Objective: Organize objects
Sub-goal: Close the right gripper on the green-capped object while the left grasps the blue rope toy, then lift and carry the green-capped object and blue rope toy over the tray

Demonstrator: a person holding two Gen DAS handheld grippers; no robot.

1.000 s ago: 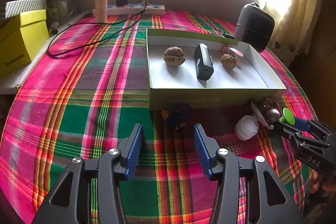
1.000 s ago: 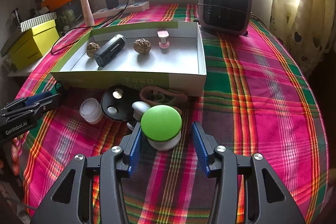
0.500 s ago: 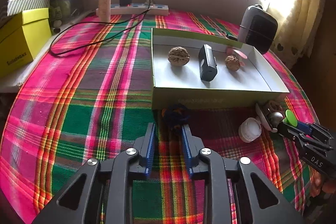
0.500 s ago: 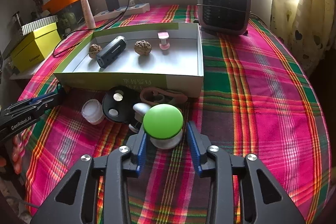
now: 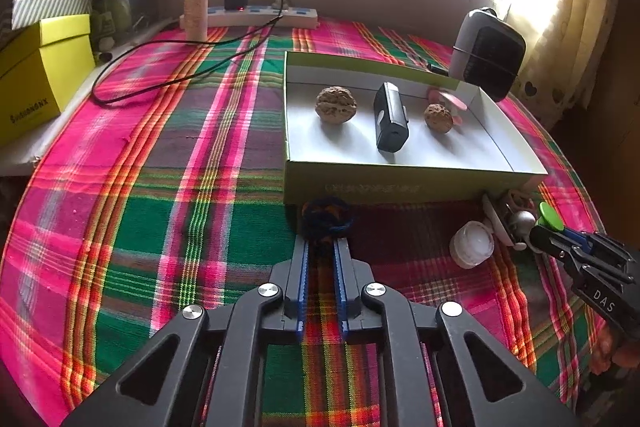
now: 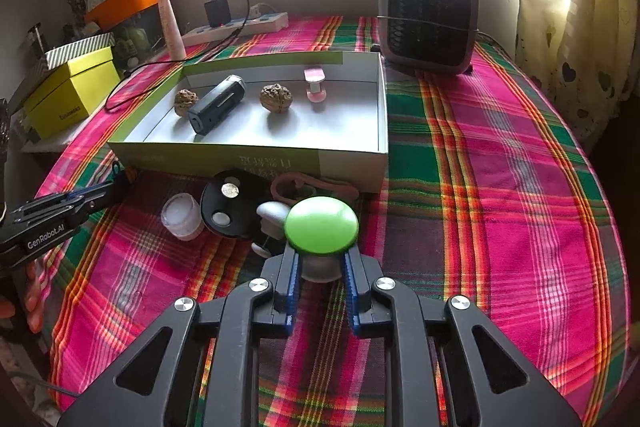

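Observation:
My left gripper (image 5: 322,245) has its jaws closing on a dark blue yarn ring (image 5: 326,217) that lies on the plaid cloth just before the green-walled box (image 5: 400,183). The ring's near edge sits pinched between the blue pads. My right gripper (image 6: 319,259) is shut on the white base of a green-capped knob (image 6: 322,225), which stands beside a black disc (image 6: 230,203). The box (image 6: 240,157) holds two walnuts (image 5: 336,105) (image 5: 438,118), a black device (image 5: 390,123) and a pink piece (image 6: 315,83).
A white jar (image 6: 182,217) and a brown rubber loop (image 6: 312,185) lie along the box's front wall. A heater (image 6: 430,19) stands behind the box. A yellow box (image 5: 36,83), a power strip (image 5: 260,15) and its cable (image 5: 160,87) are at the back left.
Both grippers' jaws have closed in from wide open. The left ones now pinch the yarn ring, the right ones the knob's base. Neither hand has shifted.

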